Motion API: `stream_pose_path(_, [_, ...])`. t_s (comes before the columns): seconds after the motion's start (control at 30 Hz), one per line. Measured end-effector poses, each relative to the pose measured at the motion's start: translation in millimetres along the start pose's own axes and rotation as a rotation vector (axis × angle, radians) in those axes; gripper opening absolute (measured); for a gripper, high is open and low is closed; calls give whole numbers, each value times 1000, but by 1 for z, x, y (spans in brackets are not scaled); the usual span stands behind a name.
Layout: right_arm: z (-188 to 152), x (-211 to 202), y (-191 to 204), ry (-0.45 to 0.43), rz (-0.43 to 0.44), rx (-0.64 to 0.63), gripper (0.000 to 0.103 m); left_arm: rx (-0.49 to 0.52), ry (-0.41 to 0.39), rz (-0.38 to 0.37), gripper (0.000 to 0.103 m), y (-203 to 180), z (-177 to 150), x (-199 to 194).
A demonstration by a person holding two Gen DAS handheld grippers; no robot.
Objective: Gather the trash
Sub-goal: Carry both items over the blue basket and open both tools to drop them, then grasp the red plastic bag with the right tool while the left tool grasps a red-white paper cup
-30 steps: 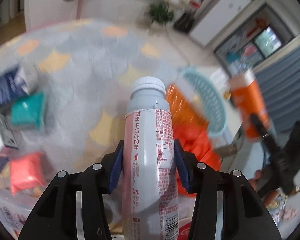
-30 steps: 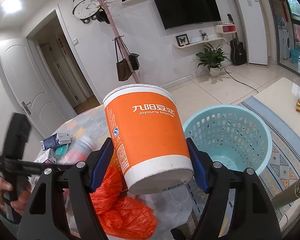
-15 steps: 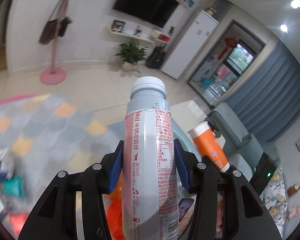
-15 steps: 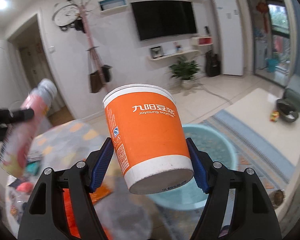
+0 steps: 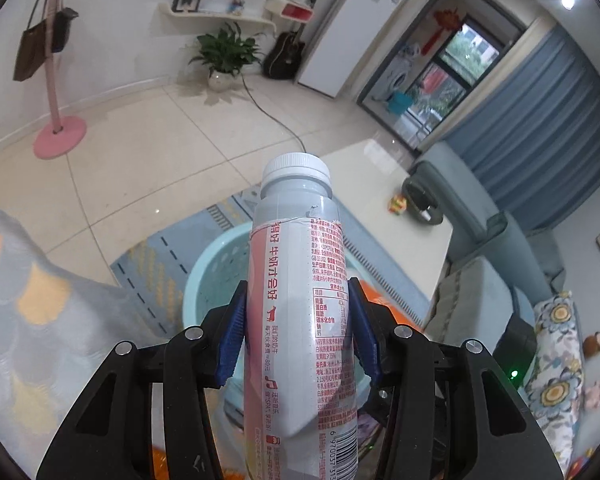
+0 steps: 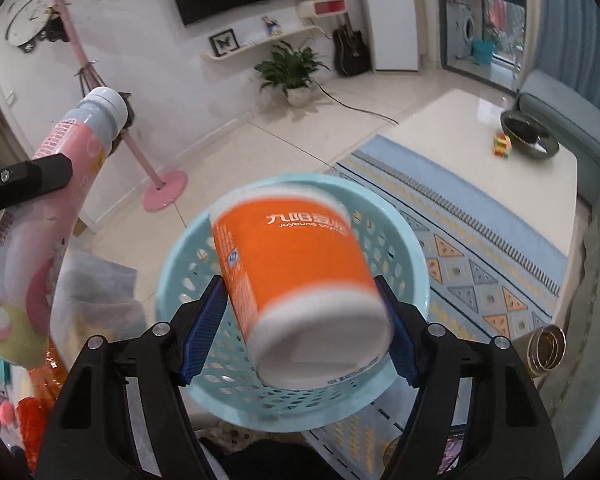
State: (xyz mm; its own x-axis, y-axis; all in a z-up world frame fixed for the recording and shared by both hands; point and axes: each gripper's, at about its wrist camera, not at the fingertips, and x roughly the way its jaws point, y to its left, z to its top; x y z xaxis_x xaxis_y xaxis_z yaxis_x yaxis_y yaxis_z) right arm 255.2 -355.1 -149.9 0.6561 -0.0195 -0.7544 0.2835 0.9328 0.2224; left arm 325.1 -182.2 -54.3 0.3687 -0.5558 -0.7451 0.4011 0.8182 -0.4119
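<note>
My left gripper [image 5: 298,334] is shut on a grey-and-pink milk bottle [image 5: 300,300] with a white cap, held above the light blue basket [image 5: 204,280]. The bottle also shows at the left of the right wrist view [image 6: 48,220]. My right gripper [image 6: 302,326] has opened; the orange paper cup [image 6: 296,276] sits blurred between its jaws, apart from the pads, right over the blue basket [image 6: 404,240].
The basket stands on a patterned blue rug [image 6: 500,272] beside a white coffee table [image 6: 480,120]. A grey scale-pattern tablecloth [image 5: 28,320] lies at left, with orange bags [image 6: 32,412]. A sofa [image 5: 500,288] is at right.
Both grippers have swung from the littered table to above the basket. The right gripper's jaws have opened and the orange cup has slipped free, dropping toward the basket. The left still holds the bottle.
</note>
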Motion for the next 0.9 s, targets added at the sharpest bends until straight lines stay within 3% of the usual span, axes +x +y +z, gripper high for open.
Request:
stream_pose_path(0.07, [-4,4,-6,12,3,8,70,22,-1,9,48,-3,2,4])
stream_pose_path(0.13, [-4,7,-10,20,5,14,70,29,-12,18,62,-2,3,-2])
stream_pose_path(0.43, [-9,-13,-2,-11,41,-3,70,38,-80,-6,65,-6,-4,-44])
stream_pose_path(0.73, [-13,-73,42,-108,156,-126,63,34,-211,-19,74,4,-46,-143])
stream_pose_path(0.9, [-30,-106,80,-138,249,-227,62,8,-284,25,78,15,-87,-198])
